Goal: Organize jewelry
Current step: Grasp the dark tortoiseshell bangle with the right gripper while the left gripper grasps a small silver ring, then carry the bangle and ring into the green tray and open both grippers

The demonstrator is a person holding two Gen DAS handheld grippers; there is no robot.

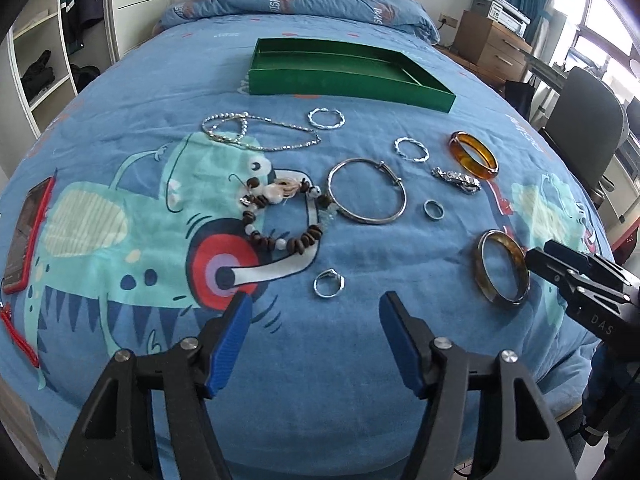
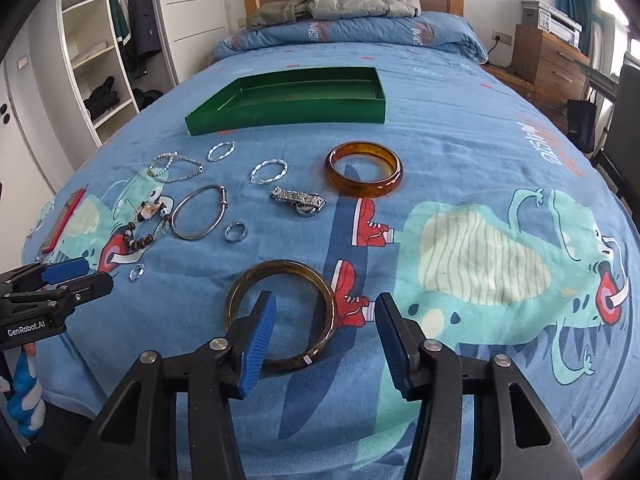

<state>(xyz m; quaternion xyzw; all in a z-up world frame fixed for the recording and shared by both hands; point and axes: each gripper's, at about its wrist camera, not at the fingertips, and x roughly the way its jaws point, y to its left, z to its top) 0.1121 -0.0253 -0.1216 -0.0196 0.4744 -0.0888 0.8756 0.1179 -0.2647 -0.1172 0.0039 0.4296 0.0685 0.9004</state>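
My left gripper (image 1: pixel 316 312) hangs over the blue bedspread (image 2: pixel 460 152) with its jaws wide and nothing between them; a small silver ring (image 1: pixel 329 283) lies just past the gap, at twelve o'clock from it. My right gripper (image 2: pixel 324 316) has its jaws at a middling spread, straddling the right side of a dark tortoiseshell bangle (image 2: pixel 280 316): my left pad (image 2: pixel 256 344) sits inside the hoop and the right pad stands outside it. I think neither pad presses on the band yet, though the near rim is partly hidden behind my finger.

From the right wrist, the amber bangle (image 2: pixel 363 174) lies at twelve o'clock, well beyond the dark one, with a folded metal watch band (image 2: pixel 299 202) at eleven. A small plain ring (image 2: pixel 236 233), a large thin silver bangle (image 2: pixel 200 218), two twisted silver hoops (image 2: pixel 269 171) and a bead chain (image 2: pixel 174 166) spread out toward ten o'clock, beside a wooden bead bracelet (image 1: pixel 280 216). The green tray (image 2: pixel 288 114) sits farther up the bed at twelve o'clock, apart from all the pieces. A red phone (image 1: pixel 28 236) lies at nine o'clock in the left wrist view.
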